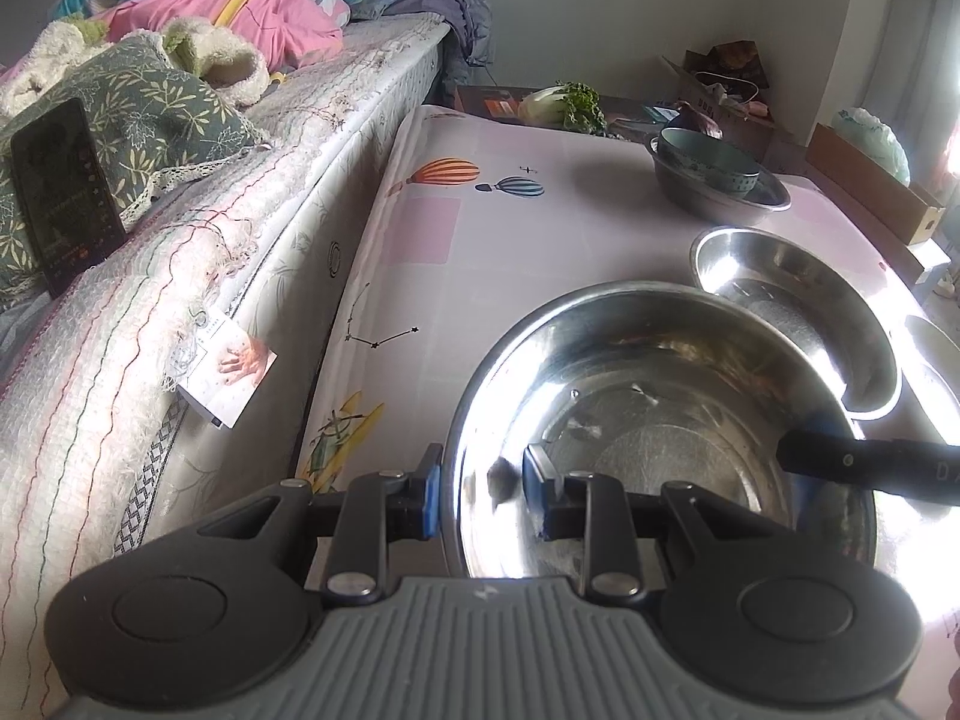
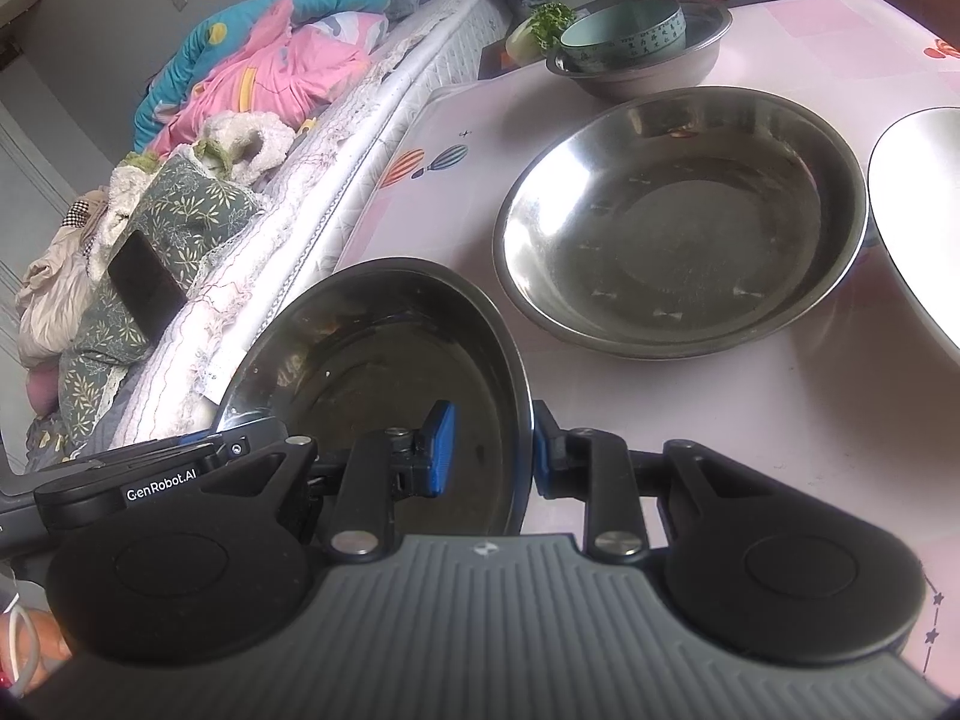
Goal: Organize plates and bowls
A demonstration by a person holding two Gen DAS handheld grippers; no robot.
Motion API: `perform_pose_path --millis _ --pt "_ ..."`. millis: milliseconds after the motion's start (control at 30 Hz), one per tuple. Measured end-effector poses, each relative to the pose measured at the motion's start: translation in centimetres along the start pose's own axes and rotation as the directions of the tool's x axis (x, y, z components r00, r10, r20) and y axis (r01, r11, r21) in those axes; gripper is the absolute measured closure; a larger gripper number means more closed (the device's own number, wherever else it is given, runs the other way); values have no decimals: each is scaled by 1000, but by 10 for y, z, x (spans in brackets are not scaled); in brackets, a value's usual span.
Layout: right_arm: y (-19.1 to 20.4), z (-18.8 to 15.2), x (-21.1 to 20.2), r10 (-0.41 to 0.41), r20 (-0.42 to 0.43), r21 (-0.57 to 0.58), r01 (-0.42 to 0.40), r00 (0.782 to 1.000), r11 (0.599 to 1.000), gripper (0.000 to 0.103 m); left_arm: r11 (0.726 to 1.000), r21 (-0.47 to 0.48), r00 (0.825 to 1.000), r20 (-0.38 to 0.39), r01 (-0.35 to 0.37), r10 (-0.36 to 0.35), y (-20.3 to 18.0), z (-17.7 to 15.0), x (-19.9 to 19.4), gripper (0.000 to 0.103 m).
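Note:
A large steel bowl [image 1: 660, 420] is held between both grippers near the table's front. My left gripper [image 1: 480, 489] straddles its left rim, one finger outside and one inside, closed on the rim. My right gripper [image 2: 492, 450] straddles the same bowl's [image 2: 384, 348] right rim, closed on it; its finger shows in the left wrist view [image 1: 864, 468]. A second steel bowl [image 2: 684, 222] sits on the table beyond it [image 1: 798, 312]. Farther back, a teal ceramic bowl [image 2: 624, 33] rests inside a grey steel basin [image 2: 660, 69].
A white plate's edge [image 2: 918, 210] lies at the right. The pink patterned tablecloth [image 1: 480, 240] covers the table. A bed with bedding and a phone [image 1: 63, 192] borders the table's left side. Vegetables [image 1: 564, 105] and boxes sit at the far end.

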State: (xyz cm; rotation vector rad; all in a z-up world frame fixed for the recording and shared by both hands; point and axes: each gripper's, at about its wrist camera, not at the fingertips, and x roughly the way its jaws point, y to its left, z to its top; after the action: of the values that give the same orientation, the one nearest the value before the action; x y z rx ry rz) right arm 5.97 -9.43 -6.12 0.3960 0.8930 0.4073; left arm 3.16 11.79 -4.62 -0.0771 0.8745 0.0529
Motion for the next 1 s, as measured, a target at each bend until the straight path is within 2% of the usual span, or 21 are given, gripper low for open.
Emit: perform_pose_path --millis 633,1000 --pt "-12 -2 -17 14 39 28 -15 999 999 78 1000 29 1000 21 0 -1 -18 2 -11 74" --pt "-28 0 -33 15 76 63 -20 997 998 78 998 64 999 33 6 -8 -41 9 -14 74"
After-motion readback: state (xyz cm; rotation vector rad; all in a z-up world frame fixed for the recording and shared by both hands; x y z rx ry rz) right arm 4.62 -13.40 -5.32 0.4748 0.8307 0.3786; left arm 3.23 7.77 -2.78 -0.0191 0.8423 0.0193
